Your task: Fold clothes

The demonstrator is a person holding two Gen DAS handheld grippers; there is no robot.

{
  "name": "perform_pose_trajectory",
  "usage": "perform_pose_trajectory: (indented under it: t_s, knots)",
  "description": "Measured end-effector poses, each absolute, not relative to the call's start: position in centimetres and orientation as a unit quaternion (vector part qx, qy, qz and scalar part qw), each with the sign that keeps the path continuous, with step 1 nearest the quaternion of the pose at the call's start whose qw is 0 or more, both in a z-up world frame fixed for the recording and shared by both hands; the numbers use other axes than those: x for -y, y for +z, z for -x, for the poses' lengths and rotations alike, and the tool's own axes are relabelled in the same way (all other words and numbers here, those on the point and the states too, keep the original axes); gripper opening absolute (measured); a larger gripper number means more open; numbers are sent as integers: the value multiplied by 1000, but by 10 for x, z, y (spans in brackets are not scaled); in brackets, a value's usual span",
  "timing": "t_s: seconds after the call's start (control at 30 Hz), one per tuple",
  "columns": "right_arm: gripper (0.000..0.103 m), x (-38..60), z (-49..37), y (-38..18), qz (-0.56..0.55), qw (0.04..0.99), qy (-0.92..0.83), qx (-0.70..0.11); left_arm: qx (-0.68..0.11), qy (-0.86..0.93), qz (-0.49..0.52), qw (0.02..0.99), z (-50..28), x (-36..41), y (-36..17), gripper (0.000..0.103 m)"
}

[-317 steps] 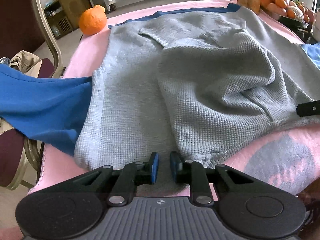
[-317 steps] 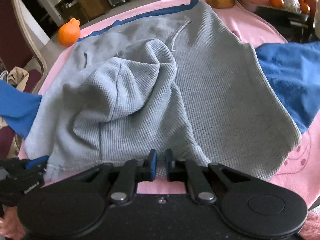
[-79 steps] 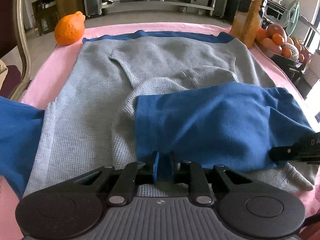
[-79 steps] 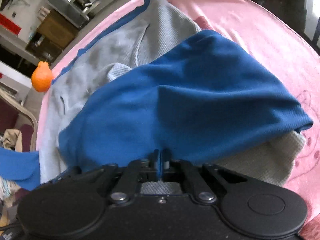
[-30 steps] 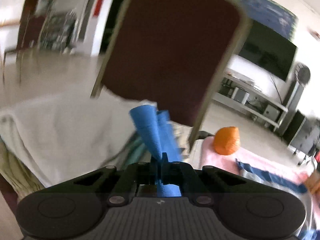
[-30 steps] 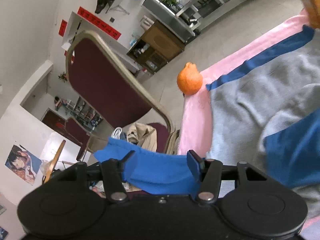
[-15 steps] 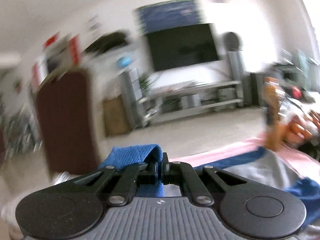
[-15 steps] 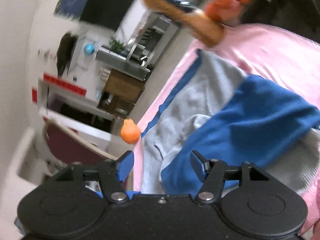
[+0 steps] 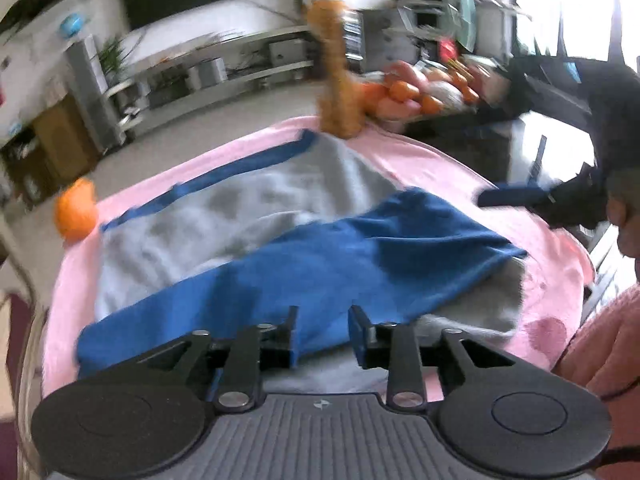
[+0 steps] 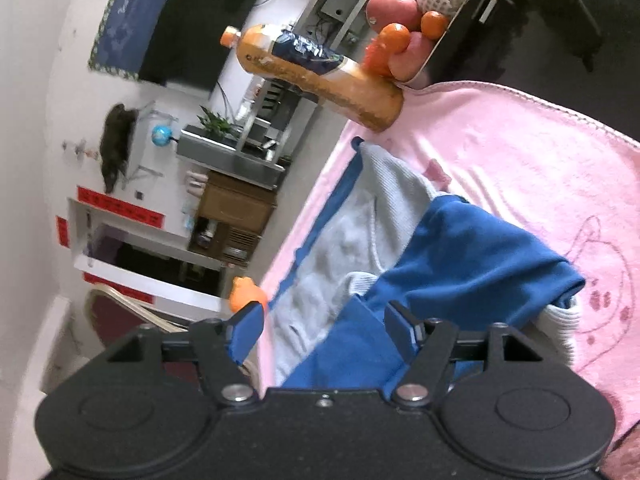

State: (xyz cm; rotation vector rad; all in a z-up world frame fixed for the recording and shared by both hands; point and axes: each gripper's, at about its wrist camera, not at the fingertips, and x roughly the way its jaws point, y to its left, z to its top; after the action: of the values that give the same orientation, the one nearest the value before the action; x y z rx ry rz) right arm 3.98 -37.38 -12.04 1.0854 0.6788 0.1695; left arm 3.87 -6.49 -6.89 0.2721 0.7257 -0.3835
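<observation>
1. Our left gripper (image 9: 322, 334) stands with its jaws spread and nothing between them, just above the near edge of the blue cloth (image 9: 320, 264).
2. Our right gripper (image 10: 323, 330) is also wide apart and grips nothing; the blue cloth (image 10: 460, 264) lies beyond and beneath its fingers.
3. We see the blue cloth spread across the grey garment (image 9: 224, 216), which lies flat on the pink towel (image 9: 420, 152).
4. An orange fruit (image 9: 76, 210) sits at the towel's far left corner.
5. At the far edge we see a bottle (image 10: 320, 76) beside a tray of fruit (image 10: 412, 12).
</observation>
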Motion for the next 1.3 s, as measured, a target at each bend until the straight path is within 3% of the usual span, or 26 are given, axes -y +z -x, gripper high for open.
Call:
perform_pose_trajectory:
  t_s: [0.1, 0.27, 0.33, 0.37, 0.47, 0.63, 0.87, 0.9, 0.93, 0.97, 1.2, 1.3]
  knots:
    - [66, 353, -48, -118, -460, 815, 80, -342, -351, -118, -97, 924, -48, 5, -64, 30]
    - [63, 313, -75, -120, -383, 827, 75, -405, -373, 4, -49, 927, -89, -73, -81, 17]
    - [46, 299, -90, -122, -359, 827, 69, -428, -391, 37, -41, 919, -103, -92, -96, 16]
    - [44, 295, -100, -125, -345, 826, 57, -442, -414, 39, -31, 909, -110, -96, -104, 15]
    - [43, 292, -124, -140, -323, 817, 20, -476, -466, 37, -7, 884, -123, -101, -120, 19]
    - [43, 301, -131, -180, -382, 769, 9, -512, -513, 40, 10, 857, -133, -102, -136, 24]
    - [38, 313, -126, -203, -500, 717, 33, -484, -509, 46, -17, 859, -128, -93, -140, 24]
    - [30, 312, -126, -203, -501, 720, 36, -479, -509, 46, -17, 860, -127, -94, -140, 25]
    - [15, 309, -126, -201, -490, 730, 36, -475, -508, 46, -16, 860, -127, -94, -140, 25]
    - [8, 306, -126, -198, -474, 743, 36, -472, -507, 46, -15, 860, -126, -94, -140, 25]
    - [6, 276, -90, -135, -319, 870, 69, -369, -501, 49, -11, 864, -119, -98, -138, 29]
    - [6, 269, -77, -131, -245, 890, 40, -382, -501, 42, -17, 864, -116, -95, -139, 30]
